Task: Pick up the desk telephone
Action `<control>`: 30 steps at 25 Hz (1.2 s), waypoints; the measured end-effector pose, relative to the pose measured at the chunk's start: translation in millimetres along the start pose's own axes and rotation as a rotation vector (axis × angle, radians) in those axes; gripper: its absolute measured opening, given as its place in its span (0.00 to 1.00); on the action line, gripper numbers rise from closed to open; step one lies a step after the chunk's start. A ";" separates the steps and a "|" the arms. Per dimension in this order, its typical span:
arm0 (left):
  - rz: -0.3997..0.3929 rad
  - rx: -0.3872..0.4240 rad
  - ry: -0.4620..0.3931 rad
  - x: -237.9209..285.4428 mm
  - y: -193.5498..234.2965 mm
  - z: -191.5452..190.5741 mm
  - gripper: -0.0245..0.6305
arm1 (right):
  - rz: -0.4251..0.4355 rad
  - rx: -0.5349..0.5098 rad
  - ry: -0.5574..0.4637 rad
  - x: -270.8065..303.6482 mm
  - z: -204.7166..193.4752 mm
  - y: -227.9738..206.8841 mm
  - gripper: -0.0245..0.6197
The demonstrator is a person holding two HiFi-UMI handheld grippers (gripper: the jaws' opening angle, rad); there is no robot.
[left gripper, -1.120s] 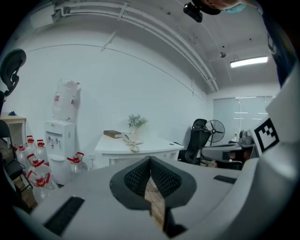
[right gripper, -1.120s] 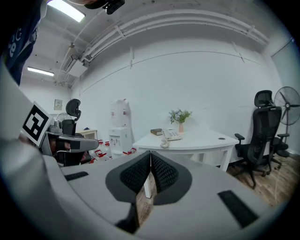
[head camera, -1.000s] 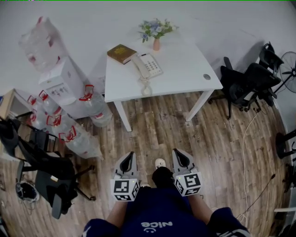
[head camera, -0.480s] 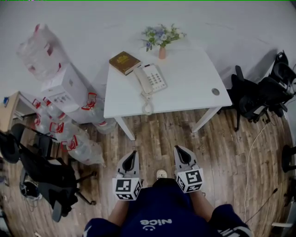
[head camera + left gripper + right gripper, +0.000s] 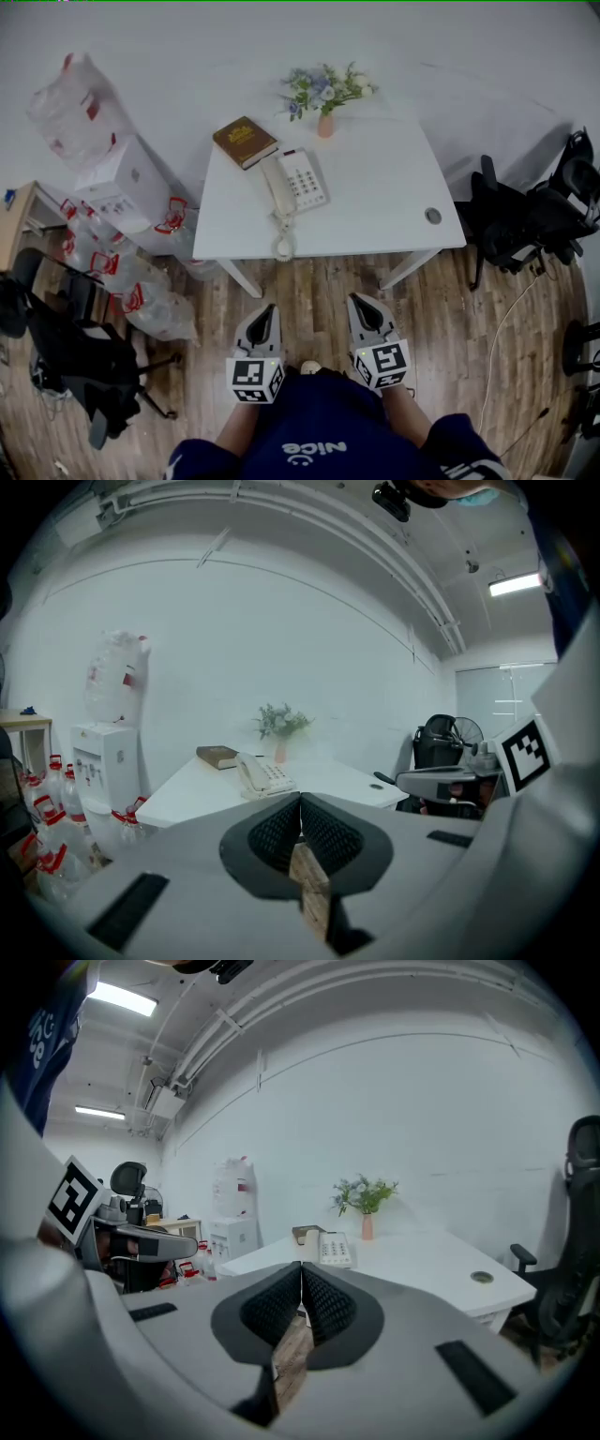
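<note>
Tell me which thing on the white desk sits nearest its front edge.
The desk telephone; the brown book and flower vase sit farther back.

A white desk [image 5: 375, 187] is set against a white wall [image 5: 469, 47] on wood-plank flooring [image 5: 450, 319]; black office chairs [image 5: 525, 220] are placed alongside.

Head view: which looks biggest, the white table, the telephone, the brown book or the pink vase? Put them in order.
1. white table
2. desk telephone
3. brown book, nearly telephone-sized
4. pink vase

Telephone [image 5: 302, 178] key labels illegibly small
</note>
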State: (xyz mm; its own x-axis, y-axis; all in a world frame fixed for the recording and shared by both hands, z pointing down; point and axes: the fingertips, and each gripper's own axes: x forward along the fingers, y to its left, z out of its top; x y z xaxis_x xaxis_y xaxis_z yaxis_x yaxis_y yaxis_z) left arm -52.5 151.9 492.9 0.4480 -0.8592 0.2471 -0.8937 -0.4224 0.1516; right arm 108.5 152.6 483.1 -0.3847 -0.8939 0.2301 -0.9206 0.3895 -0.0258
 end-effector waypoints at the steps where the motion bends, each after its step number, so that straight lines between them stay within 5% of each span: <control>1: -0.003 0.000 0.007 2.8 -1.6 -0.5 0.06 | 0.001 0.003 0.007 1.0 -1.7 -2.2 0.07; 13: -0.044 -0.015 0.066 52.4 14.9 -10.0 0.06 | -0.012 0.033 0.063 33.0 -16.3 -14.2 0.07; 30: -0.192 0.017 0.098 180.5 81.5 33.9 0.06 | -0.147 0.012 0.097 149.2 14.3 -46.4 0.07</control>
State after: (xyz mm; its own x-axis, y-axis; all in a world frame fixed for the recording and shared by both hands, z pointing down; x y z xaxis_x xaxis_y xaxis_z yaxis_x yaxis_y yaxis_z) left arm -45.3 -47.4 517.3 0.6098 -0.7305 0.3074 -0.7915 -0.5812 0.1890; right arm 92.8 -2.0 504.8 -0.2386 -0.9150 0.3252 -0.9674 0.2533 0.0031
